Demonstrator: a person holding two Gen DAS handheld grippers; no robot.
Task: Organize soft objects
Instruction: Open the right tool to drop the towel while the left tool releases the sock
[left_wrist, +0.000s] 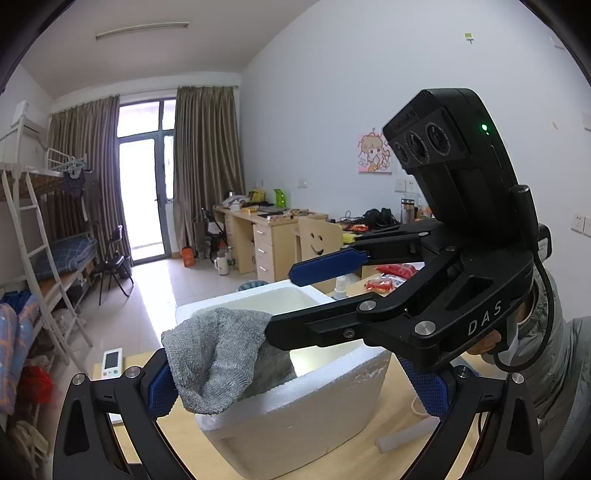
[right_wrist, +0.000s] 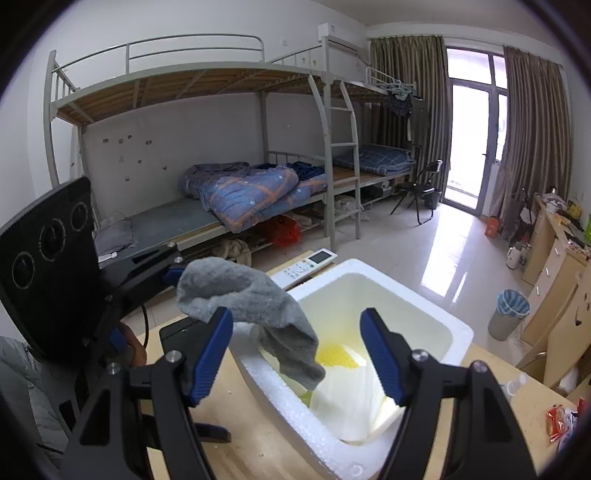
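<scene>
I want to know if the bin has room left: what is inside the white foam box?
Inside the foam box lie pale folded sheets and something yellow. A grey sock drapes over its near rim, hiding what lies beneath it.

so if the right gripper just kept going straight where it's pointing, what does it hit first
Most likely the inside of the white foam box, around the yellow item lying in it. The grey sock hangs left of that line.

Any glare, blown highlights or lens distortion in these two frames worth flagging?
Left wrist view: balcony door blown out, bright streak on the floor tiles, dark vignette corners. Right wrist view: same door overexposed, glare on the tiles, bunk bed frame bowed by the fisheye; gray sock stays sharp.
</scene>
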